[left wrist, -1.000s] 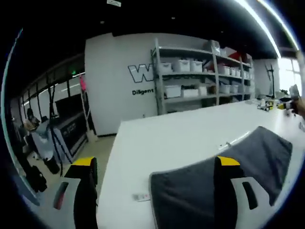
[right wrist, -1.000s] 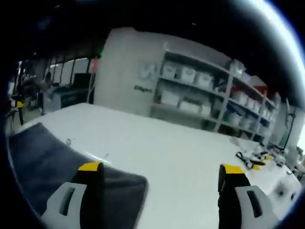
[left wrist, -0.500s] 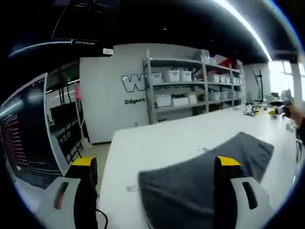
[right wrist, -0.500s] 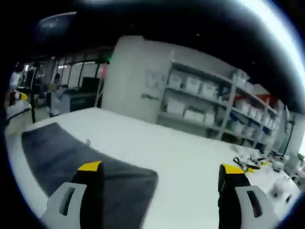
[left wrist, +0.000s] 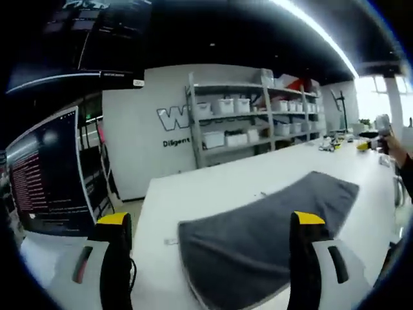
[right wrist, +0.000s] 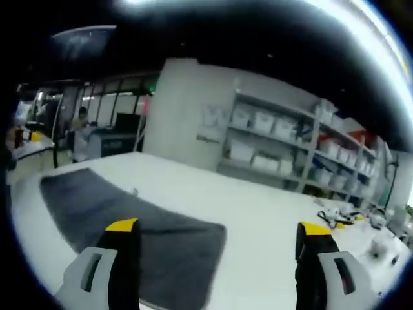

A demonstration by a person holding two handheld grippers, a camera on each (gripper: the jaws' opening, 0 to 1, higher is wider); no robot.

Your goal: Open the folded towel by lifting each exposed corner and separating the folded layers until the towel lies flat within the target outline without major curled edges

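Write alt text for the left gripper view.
A dark grey towel lies on a white table, seen between the open left gripper's two yellow-tipped fingers, which hold nothing. Behind stand shelves of white bins against a lettered wall, with a monitor at left.

Left gripper (left wrist: pixel 211 223) jaws apart, empty, above grey towel (left wrist: pixel 258 229) on white table (left wrist: pixel 193 200).

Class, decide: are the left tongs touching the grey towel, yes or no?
Cannot tell. In the left gripper view the left tongs stand wide open, one finger overlapping the grey towel on the white table; no contact or gap shows plainly.
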